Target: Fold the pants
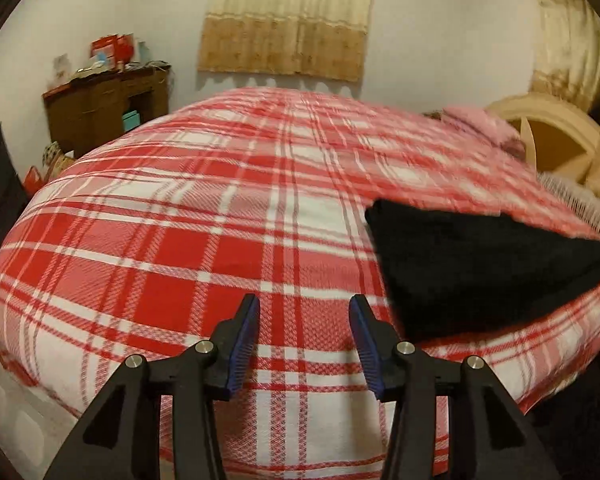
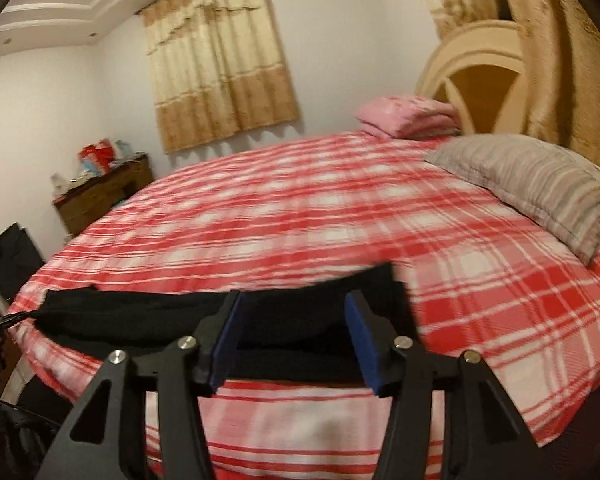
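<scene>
The black pants (image 1: 488,268) lie folded on the red and white plaid bed cover (image 1: 220,220), to the right in the left wrist view. In the right wrist view the pants (image 2: 148,316) stretch as a long dark band near the bed's front edge. My left gripper (image 1: 304,308) is open and empty above the bare cover, left of the pants. My right gripper (image 2: 294,304) is open and empty, hovering just in front of the pants, apart from them.
A grey pillow (image 2: 540,196) and a pink folded blanket (image 2: 408,116) lie at the head of the bed by the beige headboard (image 2: 472,68). A wooden dresser (image 1: 108,112) with clutter stands by the far wall. A dark chair (image 2: 12,256) stands at the left.
</scene>
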Available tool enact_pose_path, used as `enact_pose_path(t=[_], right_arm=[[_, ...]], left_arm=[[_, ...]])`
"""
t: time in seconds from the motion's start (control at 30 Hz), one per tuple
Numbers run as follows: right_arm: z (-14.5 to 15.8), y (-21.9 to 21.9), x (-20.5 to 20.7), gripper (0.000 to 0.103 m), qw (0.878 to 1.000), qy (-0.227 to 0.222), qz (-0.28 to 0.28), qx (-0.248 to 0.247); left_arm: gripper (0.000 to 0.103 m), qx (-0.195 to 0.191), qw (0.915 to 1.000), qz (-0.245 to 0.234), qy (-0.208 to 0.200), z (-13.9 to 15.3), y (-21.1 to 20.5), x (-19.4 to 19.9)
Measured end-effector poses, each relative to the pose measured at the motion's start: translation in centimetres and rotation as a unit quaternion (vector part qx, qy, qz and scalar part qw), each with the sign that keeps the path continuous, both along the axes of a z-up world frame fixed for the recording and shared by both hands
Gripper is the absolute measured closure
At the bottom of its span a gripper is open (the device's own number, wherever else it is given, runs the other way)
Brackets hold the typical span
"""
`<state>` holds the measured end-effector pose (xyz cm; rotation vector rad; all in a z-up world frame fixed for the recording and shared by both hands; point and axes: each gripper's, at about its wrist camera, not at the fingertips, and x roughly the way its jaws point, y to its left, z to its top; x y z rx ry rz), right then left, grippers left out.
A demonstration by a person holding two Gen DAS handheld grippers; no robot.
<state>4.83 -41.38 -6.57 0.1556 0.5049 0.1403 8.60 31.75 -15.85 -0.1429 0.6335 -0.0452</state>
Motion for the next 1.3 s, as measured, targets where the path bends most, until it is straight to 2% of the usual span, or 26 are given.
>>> enact_pose_path(t=[0.07,0.2,0.3,0.47,0.6,0.7,0.9,1.03,1.13,1.3], right_arm=[[0.6,2.4,0.6,0.047,0.999,-0.003,0.038,0.009],[1.0,8.3,3.4,0.029,0.995,0.01,0.1,0.006],[0.2,14.4,7.4,0.029,0.99,0.043,0.131,-0.027],[-3.6,24.6,13.8,0.029,0.976,0.107,0.186,-0.027],[-7.4,28.7,17.3,0.029,0.962,0.175,0.208,-0.015],[-10.0,29.6,17.5,0.029,0.945,0.24,0.218,-0.032],[-10.6,27.7,12.7,0.029,0.918,0.299,0.256,-0.039],[-11.0,27.6,10.1,0.029,0.908,0.321,0.263,-0.064],[-10.9,28.1,9.5,0.029,0.907,0.318,0.268,-0.071],[-8.5,30.5,10.6,0.029,0.911,0.276,0.304,-0.036]], left_arm=[[0.055,-0.011,0.9998,0.001,-0.015,0.8,-0.4,0.0],[0.054,-0.032,0.9985,-0.025,-0.036,2.4,-3.2,1.4],[0.054,-0.037,0.9972,-0.053,-0.039,3.0,-6.2,3.1],[0.054,-0.048,0.9935,-0.1,-0.025,2.4,-11.5,5.9],[0.054,-0.047,0.989,-0.14,0.011,0.7,-14.2,6.4],[0.054,-0.039,0.9867,-0.155,0.029,-0.4,-14.7,5.4],[0.054,-0.042,0.9864,-0.153,0.043,-1.4,-13.6,4.1],[0.054,-0.046,0.9876,-0.145,0.039,-1.0,-14.0,4.0],[0.054,-0.038,0.9883,-0.146,0.025,-0.2,-14.6,3.9],[0.054,-0.003,0.993,-0.118,0.005,0.7,-13.8,3.9]])
